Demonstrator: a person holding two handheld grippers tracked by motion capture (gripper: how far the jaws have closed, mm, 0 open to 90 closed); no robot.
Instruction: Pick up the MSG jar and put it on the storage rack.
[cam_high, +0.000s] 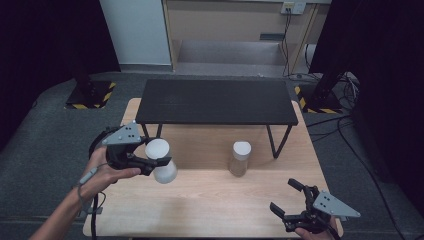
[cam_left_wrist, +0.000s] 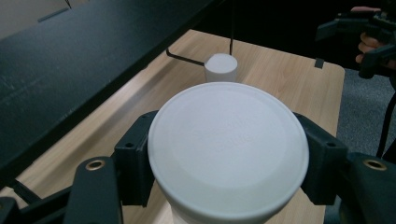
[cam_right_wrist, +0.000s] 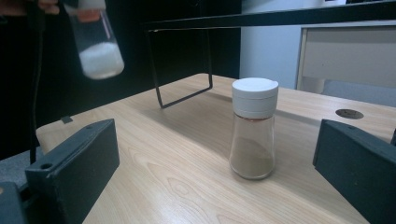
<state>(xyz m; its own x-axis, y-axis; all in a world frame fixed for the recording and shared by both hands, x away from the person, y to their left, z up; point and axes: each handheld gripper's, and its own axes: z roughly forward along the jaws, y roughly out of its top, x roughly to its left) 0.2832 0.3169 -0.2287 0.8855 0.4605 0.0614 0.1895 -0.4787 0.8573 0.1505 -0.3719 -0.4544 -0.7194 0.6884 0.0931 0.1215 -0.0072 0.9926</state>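
White-capped jar (cam_high: 161, 160) pinched under its cap in left claw (cam_high: 148, 161), lifted off tabletop (cam_high: 210, 195), tilted, right claw (cam_high: 291, 200) spread wide, brown spice jar (cam_high: 240, 158) upright ahead of it.

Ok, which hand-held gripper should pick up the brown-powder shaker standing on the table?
Right. The right hand-held gripper is open and empty, facing the brown-powder shaker; the left hand-held gripper already holds the white-powder shaker.
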